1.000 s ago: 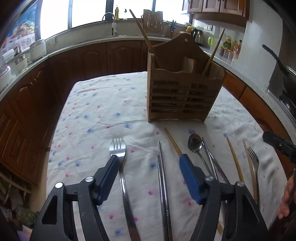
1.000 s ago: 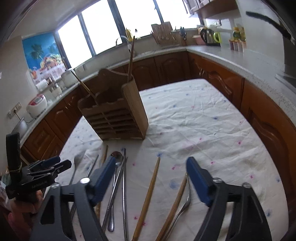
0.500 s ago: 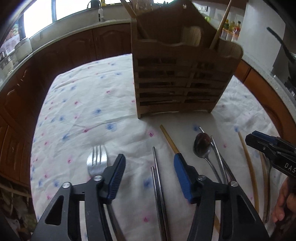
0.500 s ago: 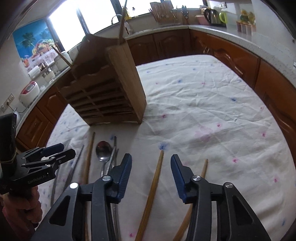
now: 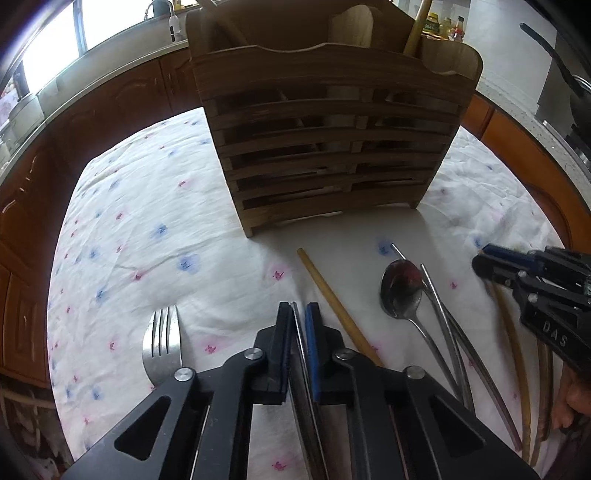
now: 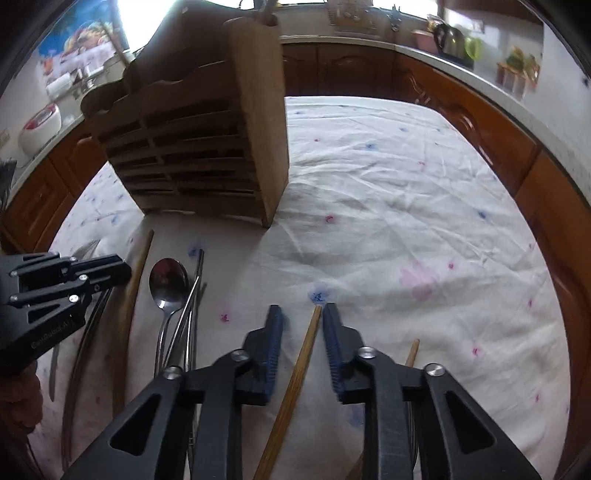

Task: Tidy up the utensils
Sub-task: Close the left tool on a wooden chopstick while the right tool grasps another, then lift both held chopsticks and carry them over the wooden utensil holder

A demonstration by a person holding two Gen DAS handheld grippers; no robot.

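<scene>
A slatted wooden utensil holder (image 5: 328, 140) stands on the flowered tablecloth, also in the right wrist view (image 6: 199, 144). My left gripper (image 5: 300, 314) is shut on a pair of metal chopsticks (image 5: 301, 354). Beside it lie a fork (image 5: 162, 343), a wooden chopstick (image 5: 332, 302), a metal spoon (image 5: 400, 288) and more metal chopsticks (image 5: 443, 306). My right gripper (image 6: 301, 317) is low on the cloth, narrowly open, its jaws on either side of a wooden chopstick (image 6: 304, 350) without touching it. A second wooden chopstick (image 6: 412, 350) lies to its right.
The holder has wooden utensils standing in it (image 5: 415, 26). Brown cabinets and a counter (image 6: 461, 92) ring the table. The tablecloth (image 6: 406, 221) stretches out right of the holder. A rice cooker (image 6: 40, 125) sits on the far left counter.
Both grippers dropped lower and moved toward the holder. The left jaws closed onto the metal chopsticks. The right jaws narrowed around the wooden chopstick.
</scene>
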